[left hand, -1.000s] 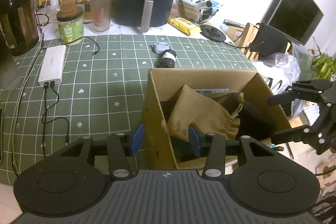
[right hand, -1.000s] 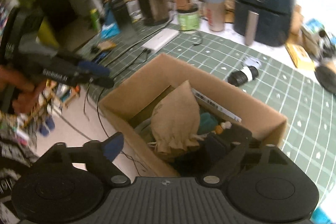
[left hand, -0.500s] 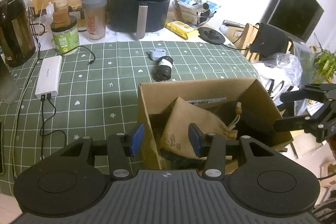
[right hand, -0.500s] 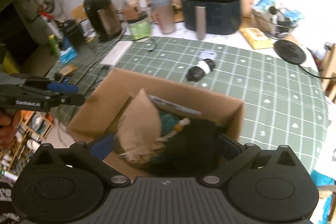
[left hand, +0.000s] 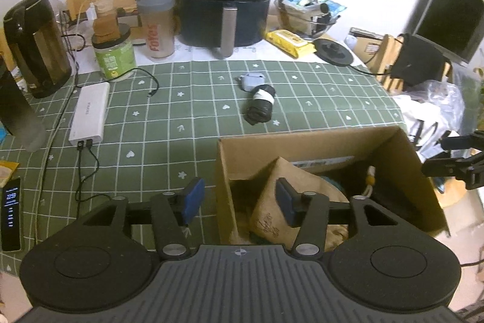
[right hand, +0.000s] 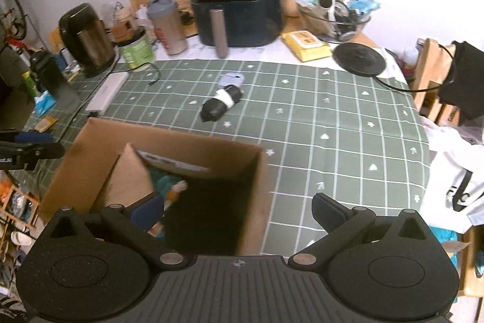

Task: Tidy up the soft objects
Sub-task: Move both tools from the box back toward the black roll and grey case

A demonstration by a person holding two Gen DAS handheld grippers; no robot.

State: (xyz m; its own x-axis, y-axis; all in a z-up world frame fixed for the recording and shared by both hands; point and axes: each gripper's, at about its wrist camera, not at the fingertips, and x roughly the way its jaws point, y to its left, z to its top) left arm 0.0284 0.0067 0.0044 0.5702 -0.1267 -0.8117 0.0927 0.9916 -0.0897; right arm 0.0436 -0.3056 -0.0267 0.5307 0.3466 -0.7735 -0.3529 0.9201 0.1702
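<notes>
Cardboard box (left hand: pixel 317 147) at the table's near edge holds the tan drawstring pouch (left hand: pixel 281 208). Left gripper (left hand: pixel 239 202), jaws opening, straddles the box's left wall, empty. Right gripper (right hand: pixel 239 211), fully spread, empty. Only the left view shows the monitor (left hand: pixel 447 17); only the right view, a bicycle wheel (right hand: pixel 12 14).

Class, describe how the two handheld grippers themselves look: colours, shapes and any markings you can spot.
Both the left gripper and right gripper are matte black, with ribbed housings, two round discs, silver pivot bolts and a small crosshair mark. The fingers carry blue pads.
</notes>
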